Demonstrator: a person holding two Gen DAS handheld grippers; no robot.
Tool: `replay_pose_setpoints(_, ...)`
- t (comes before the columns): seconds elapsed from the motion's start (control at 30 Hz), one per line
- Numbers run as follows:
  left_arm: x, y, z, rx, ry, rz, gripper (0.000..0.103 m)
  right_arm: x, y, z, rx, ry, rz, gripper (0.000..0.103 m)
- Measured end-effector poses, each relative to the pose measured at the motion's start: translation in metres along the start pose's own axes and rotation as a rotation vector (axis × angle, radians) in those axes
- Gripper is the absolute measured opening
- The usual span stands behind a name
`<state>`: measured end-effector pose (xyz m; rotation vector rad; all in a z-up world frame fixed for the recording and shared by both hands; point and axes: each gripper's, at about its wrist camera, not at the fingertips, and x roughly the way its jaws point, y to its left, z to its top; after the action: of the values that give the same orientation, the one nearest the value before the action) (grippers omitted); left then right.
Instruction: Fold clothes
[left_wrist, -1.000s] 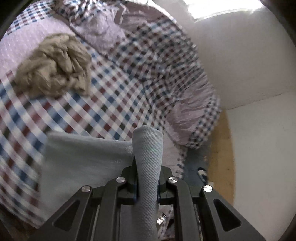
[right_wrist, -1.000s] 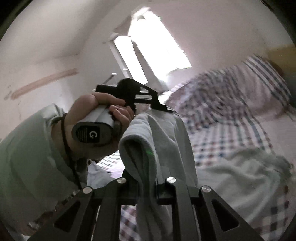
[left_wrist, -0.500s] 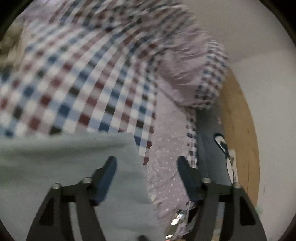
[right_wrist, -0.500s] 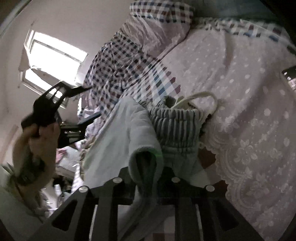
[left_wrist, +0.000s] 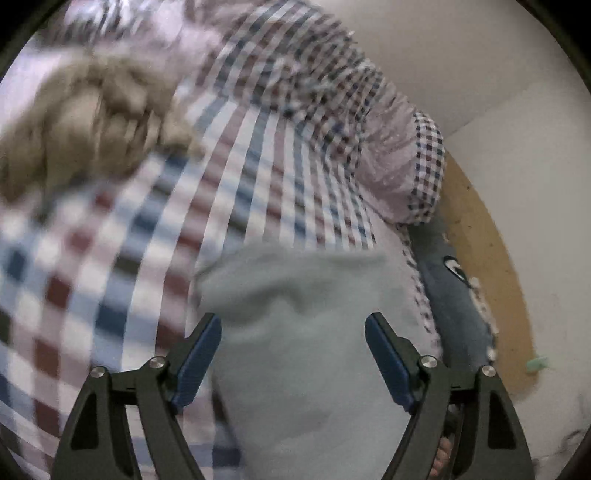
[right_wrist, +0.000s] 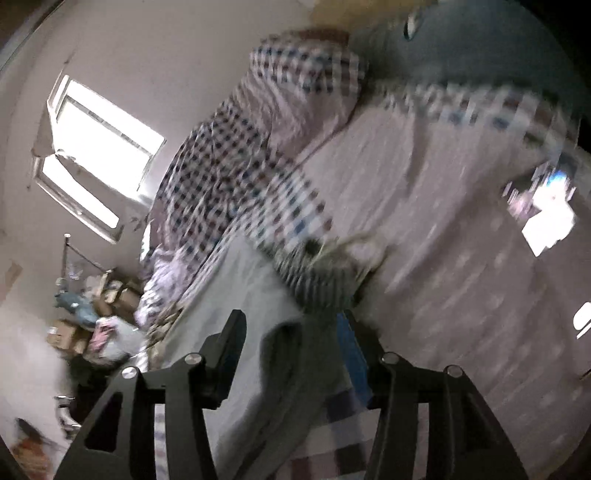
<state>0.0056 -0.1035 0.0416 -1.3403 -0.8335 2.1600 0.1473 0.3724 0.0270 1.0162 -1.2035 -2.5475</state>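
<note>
A pale grey-green garment (left_wrist: 306, 332) lies on the checked blanket (left_wrist: 155, 236) in the left wrist view. My left gripper (left_wrist: 293, 350) hovers over its near edge, jaws opening wide, blue pads (left_wrist: 199, 354) clear of the cloth. In the right wrist view the same garment (right_wrist: 236, 288) stretches away, with a striped drawstring waistband (right_wrist: 317, 280) at its far end. A loose fold of it sits between the fingers of my right gripper (right_wrist: 290, 325). Those jaws are opening and do not press on it. A crumpled tan garment (left_wrist: 92, 122) lies further up the bed.
A pink and checked pillow (left_wrist: 406, 166) rests against the wooden headboard (left_wrist: 480, 229), with a blue plush toy (left_wrist: 454, 295) beside it. The pink dotted sheet (right_wrist: 461, 258) carries small white items (right_wrist: 543, 218). Boxes and clutter (right_wrist: 92, 314) stand below the window (right_wrist: 96, 155).
A second ago both grippers held the garment up, shut on its folds. Both have dropped toward the bed and opened, and the garment now lies on the blanket.
</note>
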Motion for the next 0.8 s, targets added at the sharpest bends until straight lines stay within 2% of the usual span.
replay_pose_setpoints(0.13,0.019,0.015,-0.014,0.035,0.051,-0.044,0.083,0.015,-0.001,-0.012,0.020,0.043,0.024,0.077)
replay_pose_setpoints(0.17,0.023,0.017,-0.014,0.041,0.050,-0.053,0.083,0.018,-0.001,-0.014,0.023,0.048,0.027,0.078)
replay_pose_setpoints(0.3,0.029,0.033,0.003,-0.009,0.007,-0.108,0.083,0.031,-0.003,-0.021,0.023,0.096,0.012,0.079)
replay_pose_setpoints(0.37,0.035,0.047,0.011,-0.085,-0.015,-0.175,0.083,0.035,0.000,-0.024,-0.002,0.109,-0.034,0.079)
replay_pose_setpoints(0.47,0.042,0.063,0.015,-0.144,-0.026,-0.230,0.083,0.029,0.018,-0.030,-0.110,0.098,-0.107,0.079)
replay_pose_setpoints(0.53,0.045,0.069,0.018,-0.169,-0.025,-0.253,0.083,0.018,0.039,-0.040,-0.198,0.074,-0.116,0.079)
replay_pose_setpoints(0.63,0.045,0.070,0.021,-0.183,-0.007,-0.254,0.081,0.001,0.072,-0.069,-0.265,0.052,-0.069,0.079)
replay_pose_setpoints(0.7,0.042,0.069,0.021,-0.189,-0.008,-0.224,0.080,-0.006,0.083,-0.097,-0.218,0.066,-0.002,0.079)
replay_pose_setpoints(0.8,0.034,0.066,0.021,-0.162,-0.037,-0.182,0.080,-0.010,0.091,-0.137,-0.175,0.088,0.043,0.079)
